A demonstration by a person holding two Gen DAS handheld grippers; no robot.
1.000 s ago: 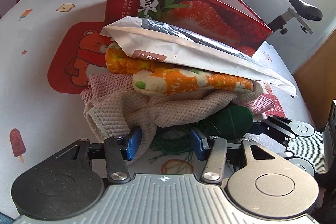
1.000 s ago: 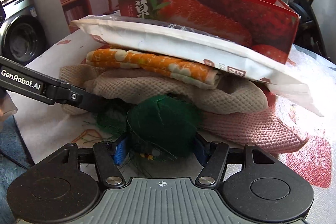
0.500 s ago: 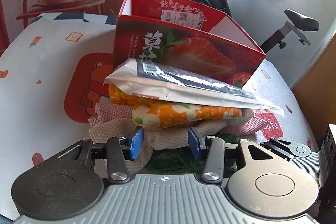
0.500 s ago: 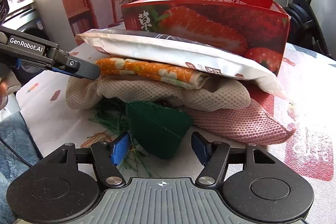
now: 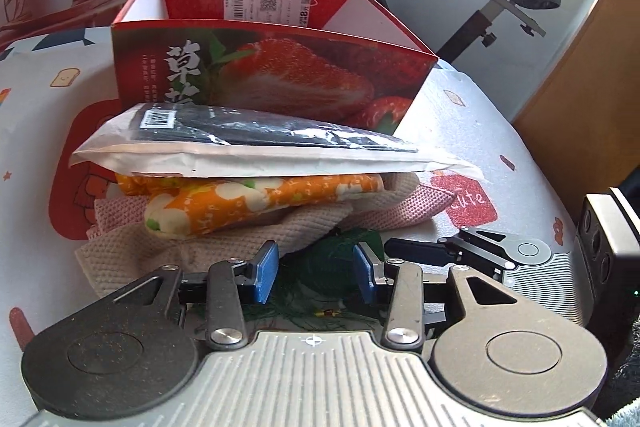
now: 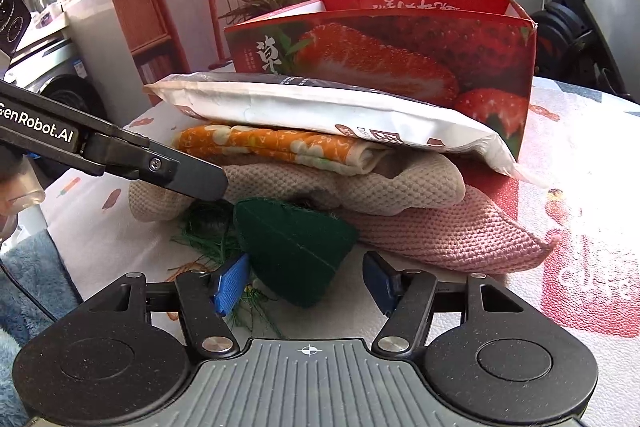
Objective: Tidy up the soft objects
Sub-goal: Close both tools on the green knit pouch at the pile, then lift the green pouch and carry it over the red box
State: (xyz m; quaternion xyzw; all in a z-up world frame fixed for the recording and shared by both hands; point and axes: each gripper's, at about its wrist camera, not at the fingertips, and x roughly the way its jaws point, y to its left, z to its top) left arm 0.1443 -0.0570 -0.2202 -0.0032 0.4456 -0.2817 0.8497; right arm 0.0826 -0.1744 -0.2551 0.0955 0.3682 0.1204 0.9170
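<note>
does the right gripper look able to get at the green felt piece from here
Probably yes: the green felt piece lies just ahead of the right gripper, its near tip between the open jaws. Only its far edge tucks under the beige cloth.

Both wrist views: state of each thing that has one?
Strawberry box: upright, top open.
White mailer: lying on top of the pile.
Orange cloth: folded, under the mailer.
Beige towel: crumpled, mid-pile.
Pink towel: bottom, on the table.
Green pouch: on the table before the pile.
Left gripper: closing, grips nothing.
Right gripper: open around the pouch.
</note>
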